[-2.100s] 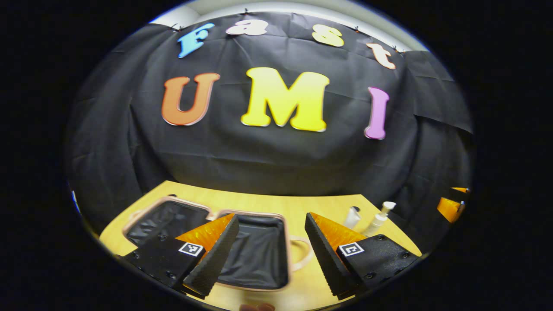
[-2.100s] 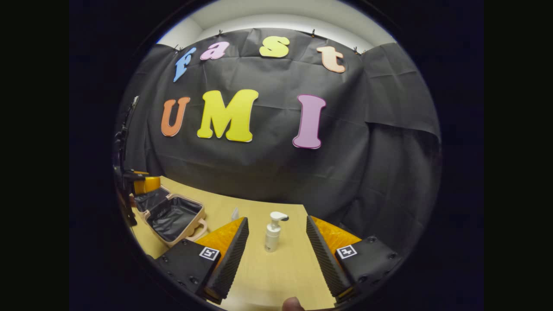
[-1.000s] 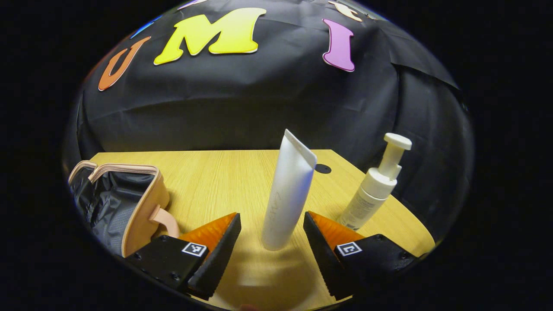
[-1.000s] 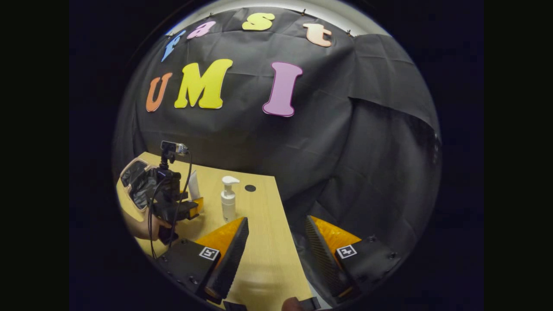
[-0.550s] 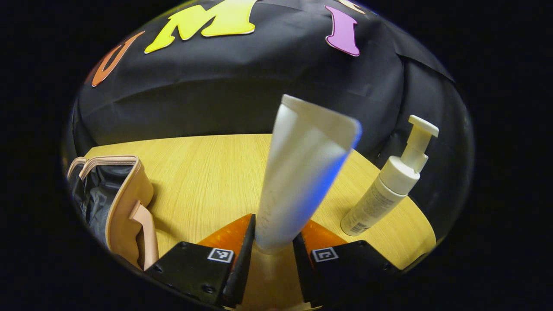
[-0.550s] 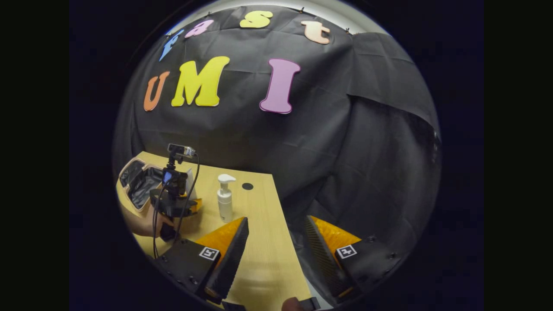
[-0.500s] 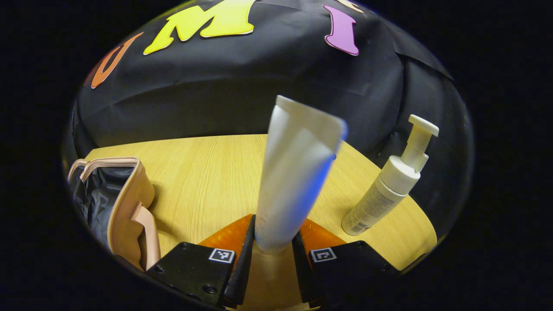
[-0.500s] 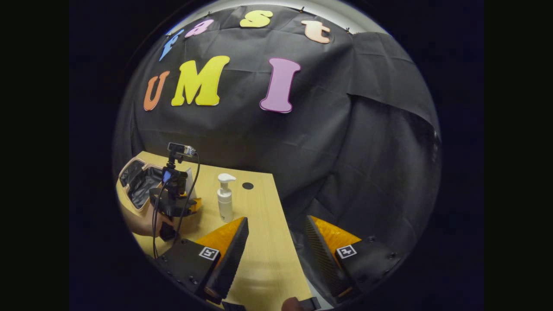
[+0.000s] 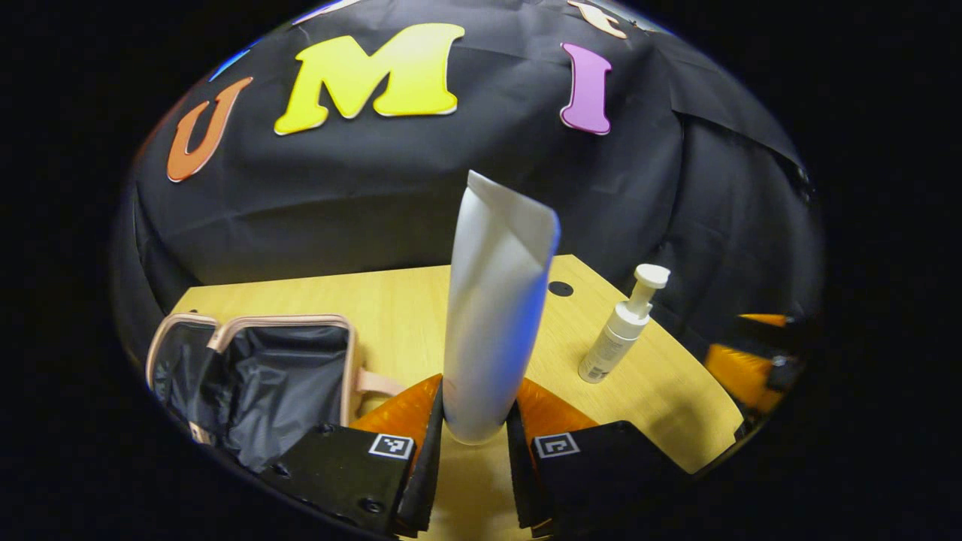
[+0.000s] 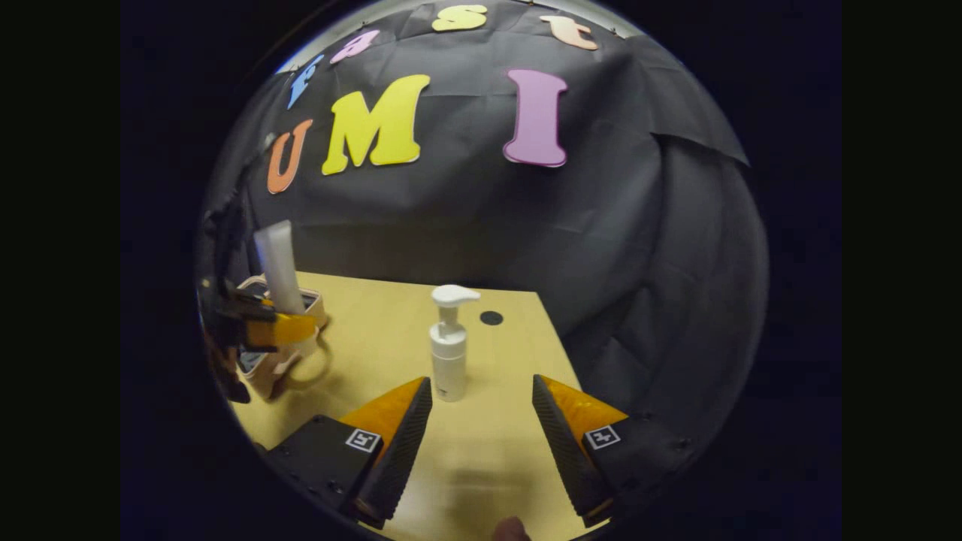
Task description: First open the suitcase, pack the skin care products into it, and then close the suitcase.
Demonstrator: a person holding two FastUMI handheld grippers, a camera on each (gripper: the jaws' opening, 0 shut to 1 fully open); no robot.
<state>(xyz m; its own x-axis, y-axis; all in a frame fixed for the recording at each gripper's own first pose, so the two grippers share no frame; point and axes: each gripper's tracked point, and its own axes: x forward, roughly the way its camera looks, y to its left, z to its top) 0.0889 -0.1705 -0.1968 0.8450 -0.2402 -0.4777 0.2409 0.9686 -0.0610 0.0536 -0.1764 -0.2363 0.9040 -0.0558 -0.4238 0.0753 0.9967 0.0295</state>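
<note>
My left gripper (image 9: 472, 436) is shut on the lower end of a white tube (image 9: 492, 308), which stands upright between the fingers, lifted above the table. In the right gripper view the same tube (image 10: 278, 267) and left gripper (image 10: 274, 328) hang over the open pink suitcase (image 10: 282, 361) at far left. The suitcase (image 9: 263, 376) lies open, its black lining showing, left of the tube. A white pump bottle (image 9: 620, 330) stands upright on the table to the right. My right gripper (image 10: 481, 421) is open, with the pump bottle (image 10: 449, 346) just beyond its left finger.
The wooden table (image 10: 376, 353) has a small dark hole (image 10: 491, 318) near its far right corner. Its right edge (image 10: 560, 361) runs close to my right gripper. The black cloth wall stands right behind the table.
The left gripper closed on the tube, lifted it and carried it left toward the suitcase. The right gripper swung left and now faces the pump bottle.
</note>
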